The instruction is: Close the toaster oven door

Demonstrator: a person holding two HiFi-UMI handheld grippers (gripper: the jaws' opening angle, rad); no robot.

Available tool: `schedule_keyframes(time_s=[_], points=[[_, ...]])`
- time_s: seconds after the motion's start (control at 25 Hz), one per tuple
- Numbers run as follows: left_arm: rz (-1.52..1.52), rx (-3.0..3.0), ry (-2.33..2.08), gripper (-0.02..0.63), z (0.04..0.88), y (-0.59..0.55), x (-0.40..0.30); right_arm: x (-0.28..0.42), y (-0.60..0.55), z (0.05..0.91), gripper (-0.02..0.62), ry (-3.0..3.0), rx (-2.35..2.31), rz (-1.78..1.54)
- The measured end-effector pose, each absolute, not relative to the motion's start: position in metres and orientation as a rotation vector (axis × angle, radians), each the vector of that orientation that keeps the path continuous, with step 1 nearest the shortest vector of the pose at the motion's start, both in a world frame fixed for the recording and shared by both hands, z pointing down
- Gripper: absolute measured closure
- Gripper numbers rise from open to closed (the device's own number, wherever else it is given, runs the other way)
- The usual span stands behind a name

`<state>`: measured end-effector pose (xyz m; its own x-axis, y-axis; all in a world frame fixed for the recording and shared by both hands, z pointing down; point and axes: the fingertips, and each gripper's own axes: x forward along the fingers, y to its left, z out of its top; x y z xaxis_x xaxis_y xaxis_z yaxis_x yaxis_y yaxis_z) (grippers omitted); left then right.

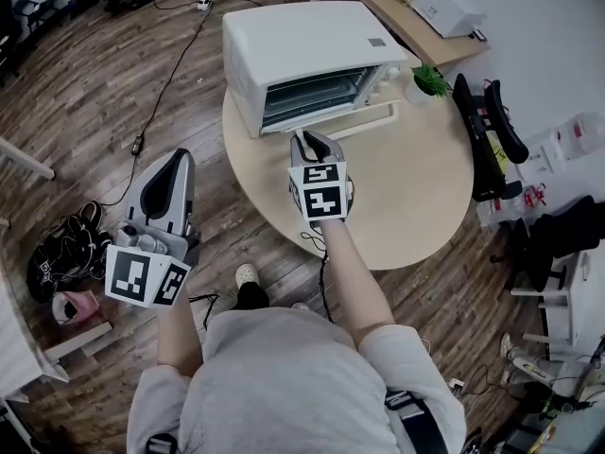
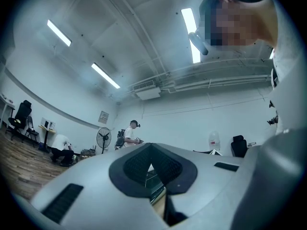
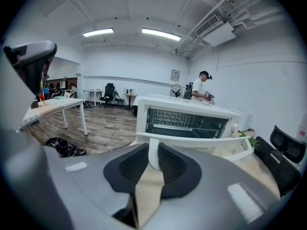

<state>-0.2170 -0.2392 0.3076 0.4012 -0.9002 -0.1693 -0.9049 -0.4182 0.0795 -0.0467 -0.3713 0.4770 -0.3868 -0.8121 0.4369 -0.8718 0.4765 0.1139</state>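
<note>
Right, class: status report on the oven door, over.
Right claw shut on handle. Left claw shut, empty. Door open. Nothing blocking.

A round, pale wooden bench (image 1: 416, 197) stands on a dark plank floor (image 1: 85, 83). A small green potted plant (image 1: 431, 81) sits near the bench's far right edge, and a black office chair (image 1: 487, 130) stands just beside the bench on the right. A black cable (image 1: 170, 78) trails across the floor and a heap of shoes (image 1: 61, 249) lies at the left, while far off a person (image 3: 199, 90) stands near a pedestal fan (image 2: 103, 139) under long ceiling lights (image 3: 160, 34).
</note>
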Motion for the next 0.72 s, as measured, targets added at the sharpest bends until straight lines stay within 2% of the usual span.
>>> schedule_keyframes(time_s=[0.72], points=[[0.286, -2.57, 1.734, 0.6, 0.307, -0.239, -0.239, -0.071, -0.416, 0.448, 0.517, -2.327, 1.401, 0.122]])
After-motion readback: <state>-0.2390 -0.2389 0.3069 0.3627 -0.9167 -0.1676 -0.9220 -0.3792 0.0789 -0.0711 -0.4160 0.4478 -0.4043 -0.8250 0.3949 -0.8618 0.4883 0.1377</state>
